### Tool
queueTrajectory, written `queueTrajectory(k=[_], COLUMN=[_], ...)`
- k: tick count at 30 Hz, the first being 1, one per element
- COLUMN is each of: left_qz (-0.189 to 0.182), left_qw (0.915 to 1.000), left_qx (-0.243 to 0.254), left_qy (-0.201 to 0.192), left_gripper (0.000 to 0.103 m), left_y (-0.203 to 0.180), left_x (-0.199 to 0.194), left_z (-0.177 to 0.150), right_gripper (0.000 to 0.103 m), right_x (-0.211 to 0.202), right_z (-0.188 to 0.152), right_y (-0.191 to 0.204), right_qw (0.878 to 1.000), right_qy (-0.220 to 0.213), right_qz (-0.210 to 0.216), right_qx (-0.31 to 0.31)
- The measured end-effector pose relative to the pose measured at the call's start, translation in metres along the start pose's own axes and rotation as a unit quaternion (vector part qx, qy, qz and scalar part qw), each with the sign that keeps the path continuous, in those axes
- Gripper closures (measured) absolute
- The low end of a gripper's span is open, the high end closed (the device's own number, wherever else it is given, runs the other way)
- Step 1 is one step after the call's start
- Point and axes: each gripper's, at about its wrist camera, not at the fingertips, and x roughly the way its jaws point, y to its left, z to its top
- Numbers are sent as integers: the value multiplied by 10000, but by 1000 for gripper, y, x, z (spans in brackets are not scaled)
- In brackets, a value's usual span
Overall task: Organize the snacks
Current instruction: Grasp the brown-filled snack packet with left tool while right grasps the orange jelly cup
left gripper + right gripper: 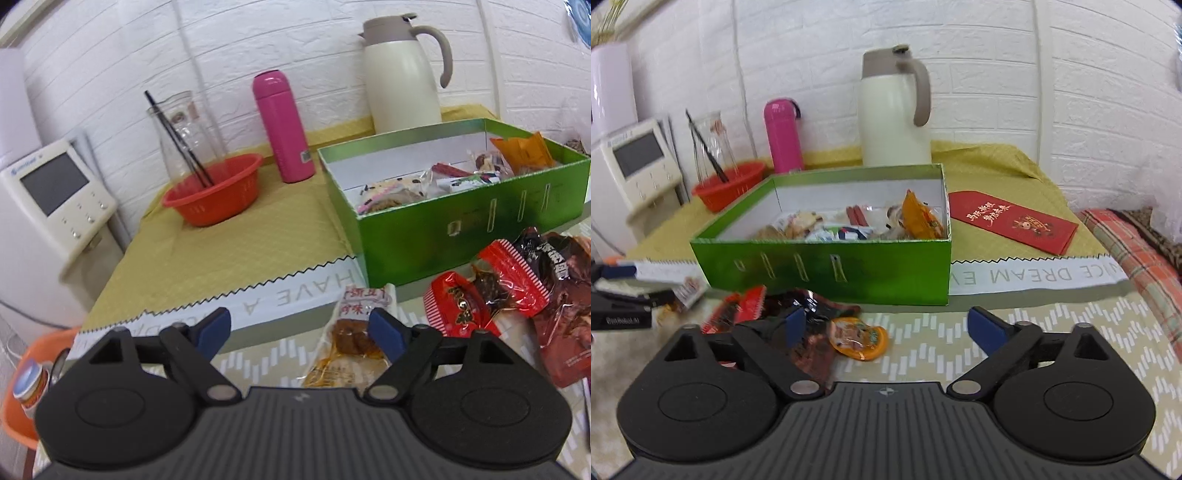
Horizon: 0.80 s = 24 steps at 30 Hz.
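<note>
**Left fingers astride the long packet**

My left gripper [300, 328] was spread, holding nothing. The clear packet [351, 332] lay just ahead at one o'clock, long axis running twelve to six, near the right pad. My right gripper [889, 326] was released too, with the orange pouch [860, 338] at eleven o'clock. I judged left nearer its snack. The green box [461, 221] stood beyond at one o'clock.

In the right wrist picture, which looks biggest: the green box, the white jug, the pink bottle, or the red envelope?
1. green box, though it is nearest.
2. white jug.
3. red envelope and pink bottle: too alike to rank.
</note>
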Motion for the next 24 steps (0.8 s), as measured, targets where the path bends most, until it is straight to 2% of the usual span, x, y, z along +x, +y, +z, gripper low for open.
queueTrajectory(k=[6, 8, 9, 13, 16, 18, 20, 24], left_qz=[61, 212, 304, 461, 536, 485, 269, -223], left_qw=[9996, 9990, 9984, 9961, 9950, 9966, 9992, 9989], left_qx=[246, 398, 482, 709, 785, 630, 279, -362], left_qy=[105, 50, 3, -256, -295, -232, -91, 171], left_gripper=[16, 6, 1, 1, 1, 1, 1, 18], left_y=[-10, -16, -19, -26, -29, -25, -17, -4], left_x=[21, 26, 27, 25, 24, 23, 22, 21], left_z=[3, 0, -2, -8, -8, -8, -7, -7], right_gripper=[0, 0, 0, 0, 0, 0, 0, 2], right_x=[39, 47, 46, 42, 39, 40, 40, 36], right_z=[-3, -6, -8, -16, -18, -17, -16, -13], right_y=[1, 0, -2, -15, -15, -10, -5, 3], right_qw=[9988, 9984, 9988, 9991, 9989, 9993, 9996, 9985], right_qy=[301, 356, 301, 268, 177, 203, 182, 156], right_qz=[-329, -376, -348, 137, 279, 226, 231, 523], right_qx=[-216, -237, -139, 309, 336, 202, 46, -26])
